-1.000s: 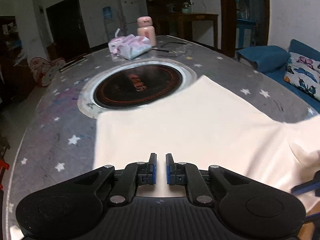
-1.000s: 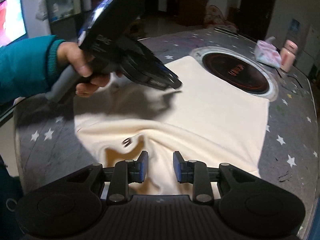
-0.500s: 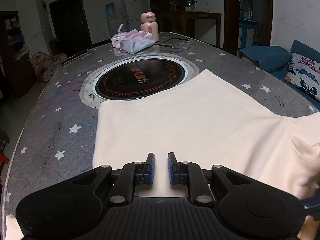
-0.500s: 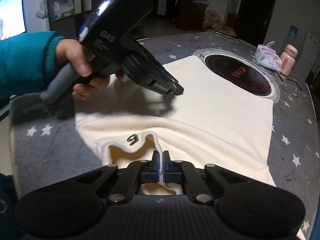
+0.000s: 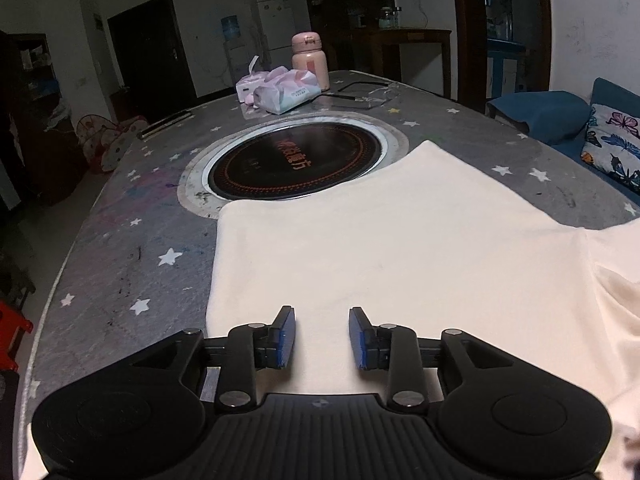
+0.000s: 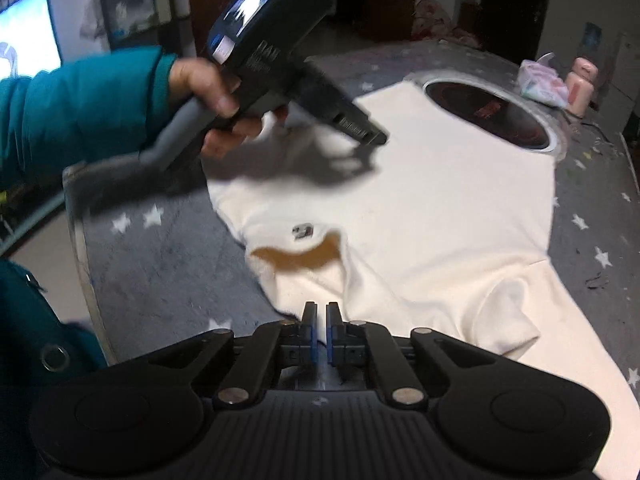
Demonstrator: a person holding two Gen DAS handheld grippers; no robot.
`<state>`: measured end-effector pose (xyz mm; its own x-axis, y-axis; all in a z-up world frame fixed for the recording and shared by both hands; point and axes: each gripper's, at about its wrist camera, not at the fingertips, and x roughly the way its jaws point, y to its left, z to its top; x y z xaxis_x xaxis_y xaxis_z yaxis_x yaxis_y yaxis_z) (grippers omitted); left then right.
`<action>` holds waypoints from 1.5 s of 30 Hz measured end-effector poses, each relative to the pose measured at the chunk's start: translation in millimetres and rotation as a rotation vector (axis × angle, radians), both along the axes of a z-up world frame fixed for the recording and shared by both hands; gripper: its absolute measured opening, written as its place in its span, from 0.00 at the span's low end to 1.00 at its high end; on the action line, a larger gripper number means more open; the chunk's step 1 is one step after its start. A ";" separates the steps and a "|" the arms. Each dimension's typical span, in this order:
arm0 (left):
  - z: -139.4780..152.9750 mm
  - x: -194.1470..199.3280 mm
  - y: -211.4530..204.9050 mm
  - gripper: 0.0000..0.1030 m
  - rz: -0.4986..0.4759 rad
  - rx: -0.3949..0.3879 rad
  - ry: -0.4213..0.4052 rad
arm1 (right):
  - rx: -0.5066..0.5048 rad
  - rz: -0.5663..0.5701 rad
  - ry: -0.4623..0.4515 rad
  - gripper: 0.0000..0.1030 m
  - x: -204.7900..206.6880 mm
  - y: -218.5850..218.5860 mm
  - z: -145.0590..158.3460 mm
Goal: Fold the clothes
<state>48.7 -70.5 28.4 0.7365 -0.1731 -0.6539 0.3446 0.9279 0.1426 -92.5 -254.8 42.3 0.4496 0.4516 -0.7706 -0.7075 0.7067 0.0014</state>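
Note:
A cream T-shirt [image 5: 400, 248] lies spread on the grey star-patterned table; in the right wrist view the T-shirt [image 6: 440, 208] shows its collar and a small label near me. My left gripper [image 5: 322, 338] is open, hovering just above the shirt's body; it also shows in the right wrist view [image 6: 372, 136], held in a hand with a teal sleeve. My right gripper [image 6: 320, 334] has its jaws nearly together at the shirt's shoulder edge by the collar; whether cloth is between the pads is not clear.
A round black induction hob [image 5: 296, 162] is set in the table [image 5: 120, 264] beyond the shirt. A tissue pack [image 5: 286, 88], a pink bottle [image 5: 310, 60] and glasses [image 5: 376, 94] sit at the far edge. A blue sofa with a butterfly cushion [image 5: 616, 146] stands at the right.
My left gripper's jaws have opened wider. My right gripper closed half a second ago and has since moved, with the collar now lying further from it.

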 end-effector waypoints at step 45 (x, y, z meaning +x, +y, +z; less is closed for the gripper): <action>-17.6 -118.4 -12.0 0.42 -0.279 0.069 -0.103 | 0.206 -0.997 -0.025 0.13 11.3 -249.5 -30.1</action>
